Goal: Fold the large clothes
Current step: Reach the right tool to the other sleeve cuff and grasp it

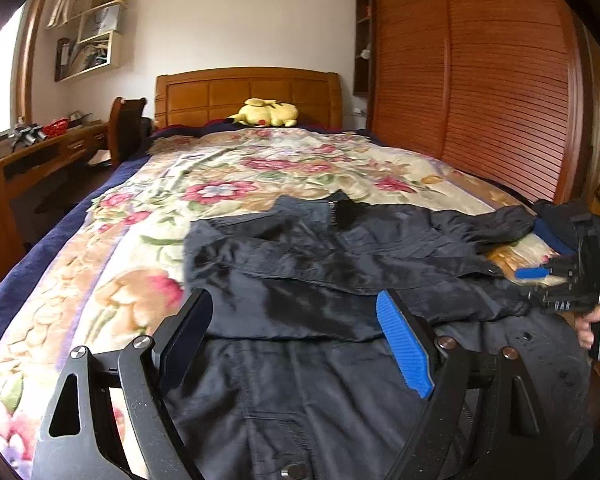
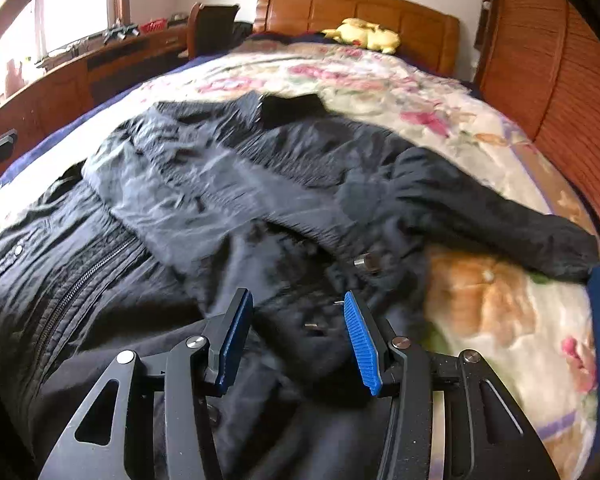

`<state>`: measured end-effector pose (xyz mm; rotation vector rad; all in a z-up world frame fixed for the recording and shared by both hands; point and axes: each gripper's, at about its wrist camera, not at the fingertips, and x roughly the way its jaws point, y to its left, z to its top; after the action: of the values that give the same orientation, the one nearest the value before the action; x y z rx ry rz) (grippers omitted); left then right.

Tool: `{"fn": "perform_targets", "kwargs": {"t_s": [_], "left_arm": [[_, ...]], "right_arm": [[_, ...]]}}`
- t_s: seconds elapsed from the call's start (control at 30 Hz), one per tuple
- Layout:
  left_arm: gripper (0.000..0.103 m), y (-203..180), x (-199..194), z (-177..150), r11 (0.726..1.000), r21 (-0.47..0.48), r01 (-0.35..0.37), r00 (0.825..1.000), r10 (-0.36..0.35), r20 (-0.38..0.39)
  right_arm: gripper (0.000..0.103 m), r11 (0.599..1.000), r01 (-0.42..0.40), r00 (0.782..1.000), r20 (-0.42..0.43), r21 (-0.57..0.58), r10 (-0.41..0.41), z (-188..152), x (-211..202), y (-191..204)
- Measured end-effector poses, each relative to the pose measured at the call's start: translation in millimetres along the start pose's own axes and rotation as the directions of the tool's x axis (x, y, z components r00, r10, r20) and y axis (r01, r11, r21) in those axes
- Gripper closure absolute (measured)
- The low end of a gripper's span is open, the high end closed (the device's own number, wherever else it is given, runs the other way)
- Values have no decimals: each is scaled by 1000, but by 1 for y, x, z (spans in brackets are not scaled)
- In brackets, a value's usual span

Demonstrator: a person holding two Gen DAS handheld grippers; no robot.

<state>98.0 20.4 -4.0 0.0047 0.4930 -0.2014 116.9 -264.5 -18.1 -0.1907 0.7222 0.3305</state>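
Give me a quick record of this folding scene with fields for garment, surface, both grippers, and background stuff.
garment: dark jacket, one sleeve folded across its front, the other stretched out over the blanket
surface: floral blanket on a bed
left gripper: open, above the jacket, holding nothing
right gripper: open, over the jacket, nothing between the pads
background: yellow plush toy by the wooden headboard

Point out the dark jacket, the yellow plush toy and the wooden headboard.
dark jacket [image 2: 228, 184], right wrist view, on its folded-over body.
yellow plush toy [image 1: 268, 113], left wrist view, on its body.
wooden headboard [image 1: 204, 98], left wrist view, on a left panel.
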Motion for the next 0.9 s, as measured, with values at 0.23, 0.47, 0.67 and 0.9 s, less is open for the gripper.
{"fn": "perform_targets", "kwargs": {"t_s": [0.23, 0.47, 0.67, 0.9], "left_arm": [[18, -37, 22, -6, 997, 34, 66, 997, -65, -36], [18, -65, 42, -5, 992, 32, 120, 991, -118, -57], [18, -84, 56, -4, 989, 48, 141, 988, -138, -67], [18, -96, 67, -10, 986, 78, 145, 986, -137, -96]], "right_arm": [[53, 989, 114, 992, 42, 97, -119, 0, -30, -55], [31, 946, 199, 976, 41, 256, -216, -1, -8, -128], [26, 895, 234, 968, -9, 380, -249, 5, 37, -170], [26, 803, 211, 969, -14, 558, -245, 17, 75, -206]]}}
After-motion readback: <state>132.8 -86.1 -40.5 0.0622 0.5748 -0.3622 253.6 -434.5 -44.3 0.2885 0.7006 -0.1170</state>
